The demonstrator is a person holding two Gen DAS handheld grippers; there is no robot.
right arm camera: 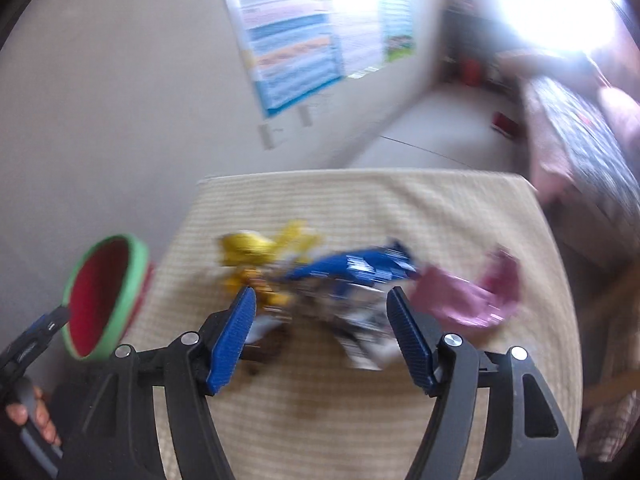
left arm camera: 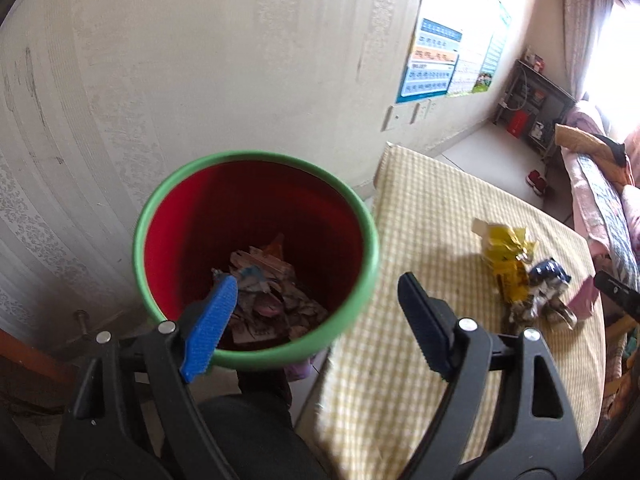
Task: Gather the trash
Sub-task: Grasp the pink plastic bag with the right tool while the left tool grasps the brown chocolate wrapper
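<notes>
Left tongs: we see them open and empty above the bin, which already holds scraps.
Right tongs: open, nothing pinched, facing the wrappers.
Trash: yellow wrapper, blue wrapper and pink wrapper lie close together on the checked tablecloth.
Risk: we judge that a hurried pinch could snag the cloth or shove the neighbouring wrappers aside.

Left gripper gapes empty over the red bin.
Crumpled wrappers, perhaps snack packets, lie near the table's right edge.
</notes>
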